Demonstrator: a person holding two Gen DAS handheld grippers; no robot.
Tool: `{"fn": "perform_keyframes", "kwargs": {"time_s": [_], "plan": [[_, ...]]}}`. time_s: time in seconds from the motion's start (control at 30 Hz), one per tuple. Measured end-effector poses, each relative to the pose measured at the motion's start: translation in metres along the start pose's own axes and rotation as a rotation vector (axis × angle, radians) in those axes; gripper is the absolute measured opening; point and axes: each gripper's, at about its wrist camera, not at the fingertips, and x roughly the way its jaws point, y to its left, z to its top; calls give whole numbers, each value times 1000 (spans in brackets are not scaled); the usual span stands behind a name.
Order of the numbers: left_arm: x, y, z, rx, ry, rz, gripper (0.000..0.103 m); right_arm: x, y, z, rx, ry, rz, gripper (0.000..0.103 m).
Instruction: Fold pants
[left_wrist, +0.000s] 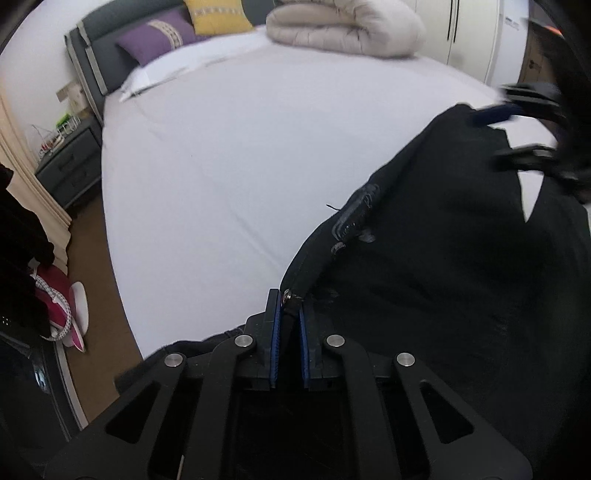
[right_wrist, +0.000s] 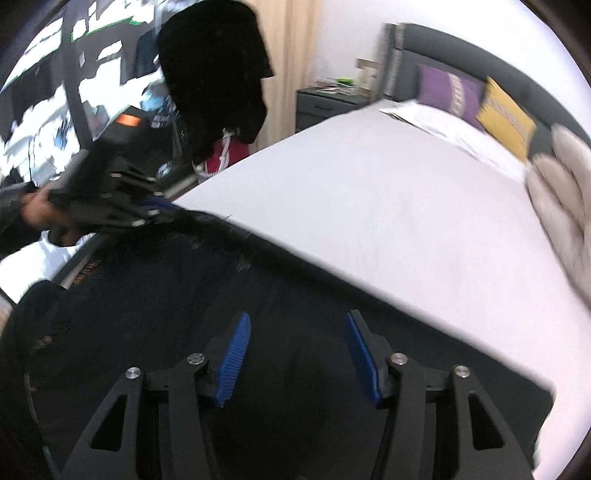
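Black pants (left_wrist: 436, 258) lie over the near edge of a white bed (left_wrist: 229, 166). My left gripper (left_wrist: 291, 302) is shut on the pants' waistband corner, next to a metal button. In the right wrist view the pants (right_wrist: 184, 302) spread dark beneath my right gripper (right_wrist: 295, 325), which is open with blue pads apart just above the fabric. The right gripper also shows blurred in the left wrist view (left_wrist: 517, 125) at the pants' far edge. The left gripper shows blurred in the right wrist view (right_wrist: 147, 210), with a hand behind it.
A folded beige duvet (left_wrist: 343, 29), a purple pillow (left_wrist: 159, 40) and a yellow pillow (left_wrist: 218, 14) lie at the head of the bed. A grey nightstand (left_wrist: 70, 166) stands to the left. Pink items (left_wrist: 70, 306) lie on the brown floor.
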Motion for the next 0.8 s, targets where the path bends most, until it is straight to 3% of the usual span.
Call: {"fn": "perform_keyframes", "kwargs": {"time_s": [0.13, 0.23, 0.3, 0.37, 0.4, 0.63, 0.8], "plan": [[-13, -7, -13, -10, -37, -5, 7, 41, 6, 21, -150, 93, -35, 57], [-15, 0, -10, -14, -42, -11, 7, 65, 9, 30, -178, 139, -26, 55], [-26, 1, -21, -23, -49, -17, 7, 76, 12, 35, -184, 161, -22, 47], [-21, -2, -11, -32, -52, -21, 7, 87, 14, 38, -176, 203, 2, 14], [-22, -1, -12, -35, -55, -24, 7, 89, 13, 40, -170, 212, 0, 11], [-33, -7, -14, -41, -82, -28, 7, 59, 14, 42, -123, 171, 57, 4], [-58, -19, -28, -31, -106, -50, 7, 32, 41, 28, -192, 159, 96, 4]]}}
